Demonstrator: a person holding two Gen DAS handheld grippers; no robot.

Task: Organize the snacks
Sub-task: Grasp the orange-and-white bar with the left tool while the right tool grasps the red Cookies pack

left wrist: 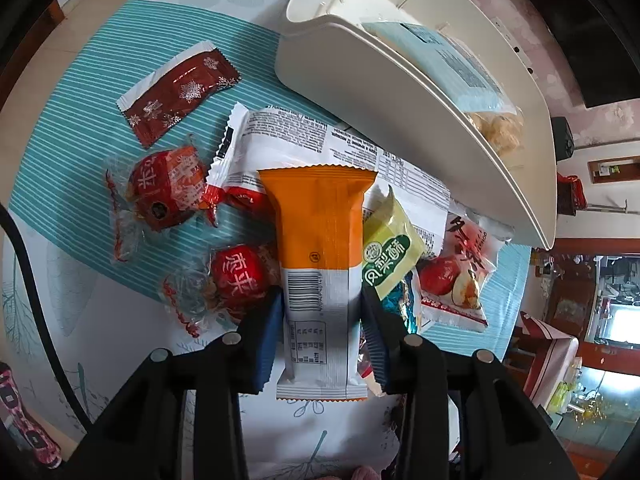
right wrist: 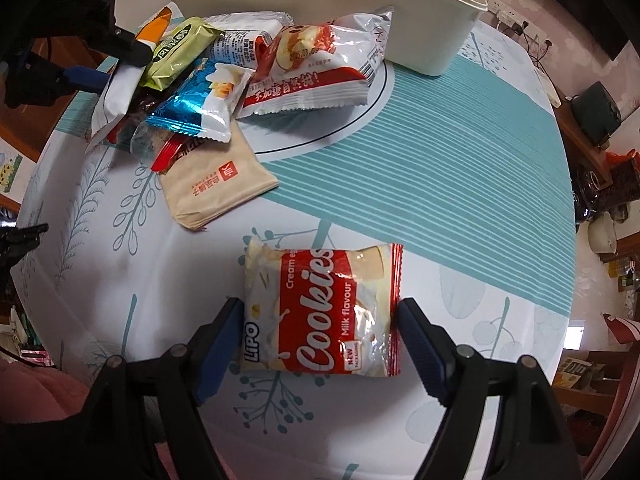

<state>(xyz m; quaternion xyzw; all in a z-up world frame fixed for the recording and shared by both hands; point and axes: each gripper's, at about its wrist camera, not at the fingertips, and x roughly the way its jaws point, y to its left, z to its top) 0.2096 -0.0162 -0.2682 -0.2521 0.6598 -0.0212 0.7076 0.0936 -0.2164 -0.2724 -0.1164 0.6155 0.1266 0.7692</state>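
Note:
My left gripper (left wrist: 322,312) is shut on an orange and white snack packet (left wrist: 320,248) and holds it over the snack pile. My right gripper (right wrist: 320,320) is open, its jaws either side of a red and cream Lipo cookies packet (right wrist: 320,312) lying on the tablecloth. A cream plastic box (left wrist: 400,92) stands beyond the pile; a pale blue packet (left wrist: 440,60) lies inside it. The box (right wrist: 360,12) also shows at the top of the right wrist view. The left gripper (right wrist: 120,60) with its packet shows at the upper left there.
Loose snacks lie on the teal striped tablecloth (right wrist: 460,152): a dark red snowflake packet (left wrist: 180,92), two red wrapped balls (left wrist: 164,188), a green packet (left wrist: 388,252), a red and white packet (right wrist: 312,68), a blue foil packet (right wrist: 196,100), a beige packet (right wrist: 216,184).

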